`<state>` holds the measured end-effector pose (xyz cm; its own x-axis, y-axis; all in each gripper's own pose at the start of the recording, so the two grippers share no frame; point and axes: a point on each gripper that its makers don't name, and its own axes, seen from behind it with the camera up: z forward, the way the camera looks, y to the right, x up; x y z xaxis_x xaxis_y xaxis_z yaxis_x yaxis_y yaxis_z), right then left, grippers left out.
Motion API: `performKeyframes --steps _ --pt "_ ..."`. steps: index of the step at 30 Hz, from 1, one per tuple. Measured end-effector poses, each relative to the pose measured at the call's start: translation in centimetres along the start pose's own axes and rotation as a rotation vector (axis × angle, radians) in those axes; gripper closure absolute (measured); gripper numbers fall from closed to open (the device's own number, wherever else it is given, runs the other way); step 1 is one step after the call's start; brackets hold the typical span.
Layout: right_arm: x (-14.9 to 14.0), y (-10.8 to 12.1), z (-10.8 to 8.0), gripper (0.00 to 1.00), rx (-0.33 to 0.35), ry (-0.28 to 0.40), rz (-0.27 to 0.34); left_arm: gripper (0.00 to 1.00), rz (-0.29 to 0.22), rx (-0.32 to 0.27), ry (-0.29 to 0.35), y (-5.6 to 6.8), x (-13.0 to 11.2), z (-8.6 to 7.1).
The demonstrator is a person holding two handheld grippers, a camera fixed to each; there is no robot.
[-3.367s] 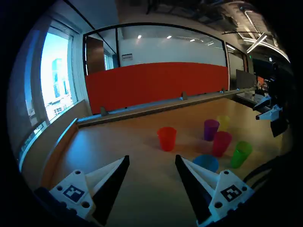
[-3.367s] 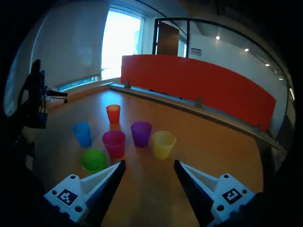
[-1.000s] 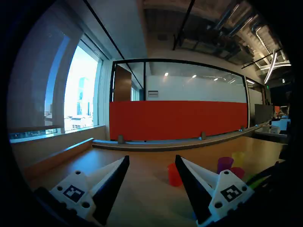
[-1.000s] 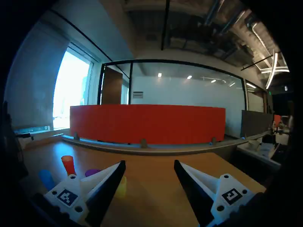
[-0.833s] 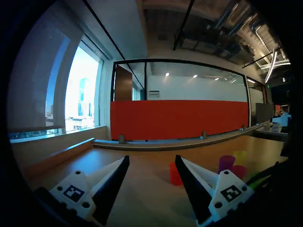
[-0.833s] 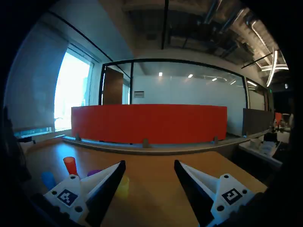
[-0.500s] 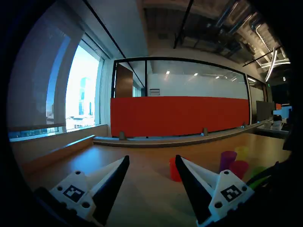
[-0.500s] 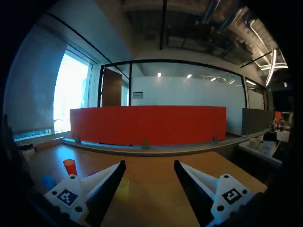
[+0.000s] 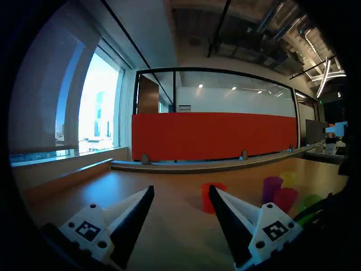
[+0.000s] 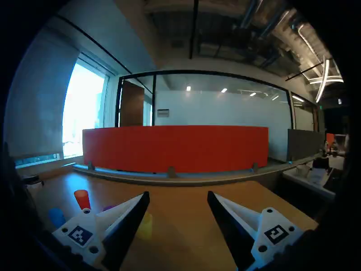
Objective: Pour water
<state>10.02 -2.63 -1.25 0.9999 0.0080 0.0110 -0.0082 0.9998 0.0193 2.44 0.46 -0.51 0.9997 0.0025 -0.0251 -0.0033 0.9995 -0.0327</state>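
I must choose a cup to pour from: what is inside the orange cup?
Its inside is hidden: the orange cup stands side-on, showing its wall and rim, and a finger of the left gripper covers its right part.

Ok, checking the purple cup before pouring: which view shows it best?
The left gripper view: the purple cup stands upright, mostly unobstructed, beside the pink cup. The right gripper view hides nearly all of it behind a finger of the right hand-held gripper.
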Motion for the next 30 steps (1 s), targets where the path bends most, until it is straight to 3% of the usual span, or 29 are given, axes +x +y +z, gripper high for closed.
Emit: performKeyframes --steps 18,30 --pt "0.5 1.0 0.0 0.01 -0.034 0.011 -0.01 0.11 -0.026 0.0 -0.02 0.5 -2.0 0.2" --pt "0.7 1.2 -0.1 0.01 -0.038 0.015 -0.01 0.1 -0.007 -0.002 -0.027 0.6 -2.4 0.3"
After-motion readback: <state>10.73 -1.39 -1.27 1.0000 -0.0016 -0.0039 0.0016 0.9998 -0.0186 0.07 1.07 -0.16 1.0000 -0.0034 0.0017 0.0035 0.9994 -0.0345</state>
